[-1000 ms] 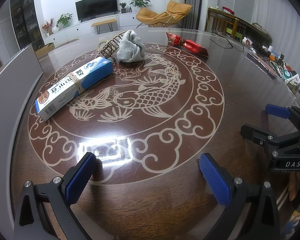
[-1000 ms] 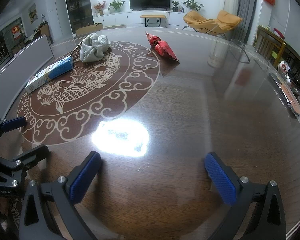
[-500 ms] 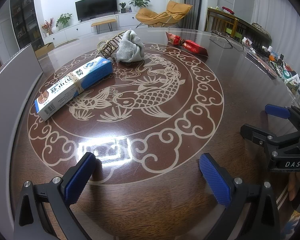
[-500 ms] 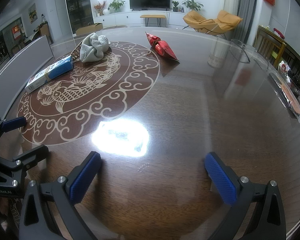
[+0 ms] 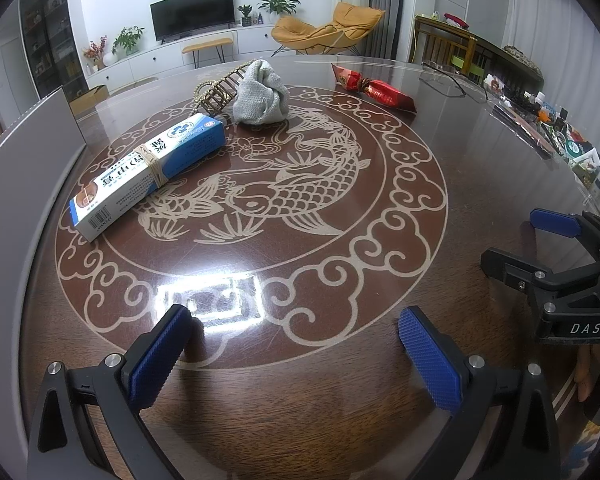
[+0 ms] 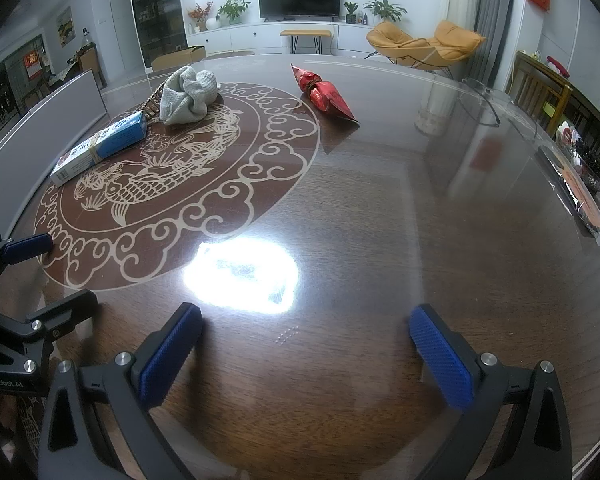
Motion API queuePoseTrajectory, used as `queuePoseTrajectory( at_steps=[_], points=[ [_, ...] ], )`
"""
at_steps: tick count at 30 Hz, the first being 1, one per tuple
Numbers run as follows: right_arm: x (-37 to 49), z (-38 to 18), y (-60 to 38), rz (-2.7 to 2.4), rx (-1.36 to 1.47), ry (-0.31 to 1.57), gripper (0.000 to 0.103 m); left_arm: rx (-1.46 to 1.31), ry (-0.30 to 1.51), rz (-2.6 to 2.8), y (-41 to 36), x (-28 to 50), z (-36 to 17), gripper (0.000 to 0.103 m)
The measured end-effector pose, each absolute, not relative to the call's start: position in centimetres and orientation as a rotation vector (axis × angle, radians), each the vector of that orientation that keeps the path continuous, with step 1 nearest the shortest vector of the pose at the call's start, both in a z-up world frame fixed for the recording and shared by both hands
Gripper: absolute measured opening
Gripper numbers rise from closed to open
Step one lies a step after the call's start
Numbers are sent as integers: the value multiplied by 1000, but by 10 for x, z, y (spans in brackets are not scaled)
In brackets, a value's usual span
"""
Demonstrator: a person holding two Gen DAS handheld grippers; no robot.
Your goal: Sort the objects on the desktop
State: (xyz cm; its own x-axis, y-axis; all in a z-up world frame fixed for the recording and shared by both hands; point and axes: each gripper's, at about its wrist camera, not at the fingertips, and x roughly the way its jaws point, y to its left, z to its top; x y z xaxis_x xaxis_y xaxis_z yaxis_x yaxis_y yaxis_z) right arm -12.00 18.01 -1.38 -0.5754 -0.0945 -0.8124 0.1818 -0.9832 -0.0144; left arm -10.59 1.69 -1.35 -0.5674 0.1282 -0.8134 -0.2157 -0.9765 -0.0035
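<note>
A: Where's the box, measured from the fish medallion [image 5: 300, 192] inlaid in the table [image 6: 380, 208]?

B: The blue-and-white carton [image 5: 148, 172] lies flat on the medallion's left part, across the cloud border and inner ring. Its long axis runs diagonally: the barcode end points toward the left gripper's side, the blue end toward the medallion's far rim. Rubber bands circle its middle.

A: And beyond that blue end?

B: A crumpled grey knitted cloth [image 5: 262, 94] sits on the far rim, just beside the carton's tip. A ladder-like piece of dark slats with a bead string [image 5: 218, 88] pokes out from behind the cloth; I cannot tell if they touch. A shiny red foil packet [image 6: 324, 94], twisted at the middle, lies just outside the medallion's far right edge, its long axis slanting away.

A: Anything between the tools and the carton?

B: Only glossy dark wood and a bright lamp reflection [image 5: 208, 296].

A: The tools?

B: The left gripper [image 5: 296, 356] hangs over the medallion's near rim, its blue ribbed pads [image 5: 160, 356] spread wide, holding nothing. The right gripper [image 6: 304, 356] sits off the medallion's right side, equally wide and empty.
</note>
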Motion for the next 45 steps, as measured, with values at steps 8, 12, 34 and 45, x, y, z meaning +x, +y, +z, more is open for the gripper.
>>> queuePoseTrajectory(
  at_steps=[8, 12, 34, 45],
  points=[
    [-120, -14, 180, -2654, 1360, 144, 103, -1346, 142, 2617, 17, -106, -14, 103],
    [-120, -14, 180, -2654, 1360, 143, 103, -1346, 142, 2617, 17, -106, -14, 103],
    [-120, -15, 181, -2655, 1361, 143, 103, -1294, 456, 2673, -20, -160, 30, 103],
    [-120, -14, 180, -2655, 1361, 142, 103, -1520, 287, 2435, -65, -275, -8, 103]
  ],
)
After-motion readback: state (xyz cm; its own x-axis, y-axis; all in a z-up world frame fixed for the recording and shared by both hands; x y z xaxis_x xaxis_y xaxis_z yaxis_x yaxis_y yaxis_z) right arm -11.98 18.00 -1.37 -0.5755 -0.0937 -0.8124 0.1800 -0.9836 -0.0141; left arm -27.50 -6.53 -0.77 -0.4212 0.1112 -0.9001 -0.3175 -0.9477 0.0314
